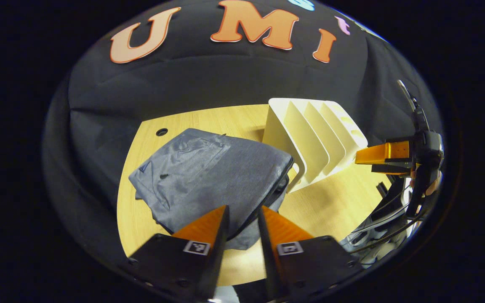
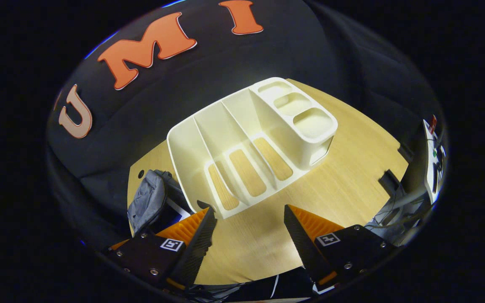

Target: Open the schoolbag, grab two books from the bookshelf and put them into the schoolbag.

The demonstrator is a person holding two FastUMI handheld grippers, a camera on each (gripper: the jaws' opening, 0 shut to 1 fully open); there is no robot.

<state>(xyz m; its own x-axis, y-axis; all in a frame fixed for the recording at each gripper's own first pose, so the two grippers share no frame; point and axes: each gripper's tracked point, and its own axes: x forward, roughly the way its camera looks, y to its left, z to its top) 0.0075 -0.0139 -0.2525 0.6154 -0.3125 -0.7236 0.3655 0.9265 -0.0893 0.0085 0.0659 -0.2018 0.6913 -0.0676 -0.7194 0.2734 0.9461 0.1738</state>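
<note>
The grey schoolbag [image 1: 209,172] lies on the wooden table [image 1: 234,118], its dark open edge running down toward me. My left gripper [image 1: 243,208] has its fingers close together with that edge of the bag between them. The white bookshelf [image 1: 314,139] stands right of the bag with bare slots. In the right gripper view the bookshelf [image 2: 246,143] holds no books. My right gripper [image 2: 249,208] hangs open over the table in front of it, nothing between its fingers. The bunched bag [image 2: 147,198] sits at the left, with a flat dark thing with a white edge [image 2: 177,210] in its mouth.
In the left gripper view the right gripper [image 1: 358,162], held by a hand [image 1: 432,187], hovers beside the shelf's right end. Cables [image 1: 385,223] hang off the table's right edge. A round hole [image 1: 162,131] is in the table's far left corner.
</note>
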